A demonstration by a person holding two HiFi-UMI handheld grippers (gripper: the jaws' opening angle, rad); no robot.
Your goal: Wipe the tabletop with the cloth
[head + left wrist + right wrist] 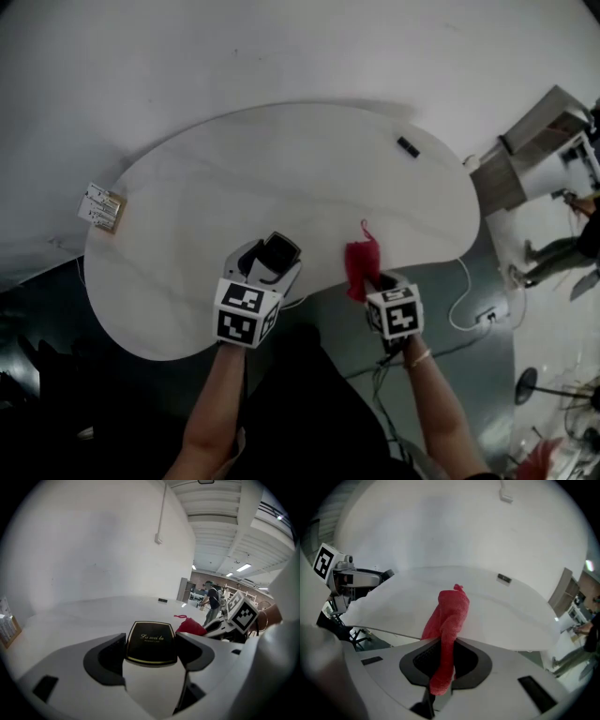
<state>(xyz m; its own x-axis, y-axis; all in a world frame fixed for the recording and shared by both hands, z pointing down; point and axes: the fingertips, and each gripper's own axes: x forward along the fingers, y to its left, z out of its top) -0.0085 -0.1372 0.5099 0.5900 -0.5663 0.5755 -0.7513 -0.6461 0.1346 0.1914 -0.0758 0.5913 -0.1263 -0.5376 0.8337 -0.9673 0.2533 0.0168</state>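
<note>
Jaws of my right gripper (443, 660) pinch the red cloth (451, 613) at the tabletop's (281, 169) near edge, lower centre. My left gripper (151, 653) clamps a black case (151, 639); both forearms reach up from the frame's bottom.

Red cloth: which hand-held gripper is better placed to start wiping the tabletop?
Right. The right hand-held gripper is shut on the red cloth at the near edge of the tabletop; the left hand-held gripper holds a black box.

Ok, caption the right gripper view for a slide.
Right claw grips a red cloth at the edge of the white table.
</note>
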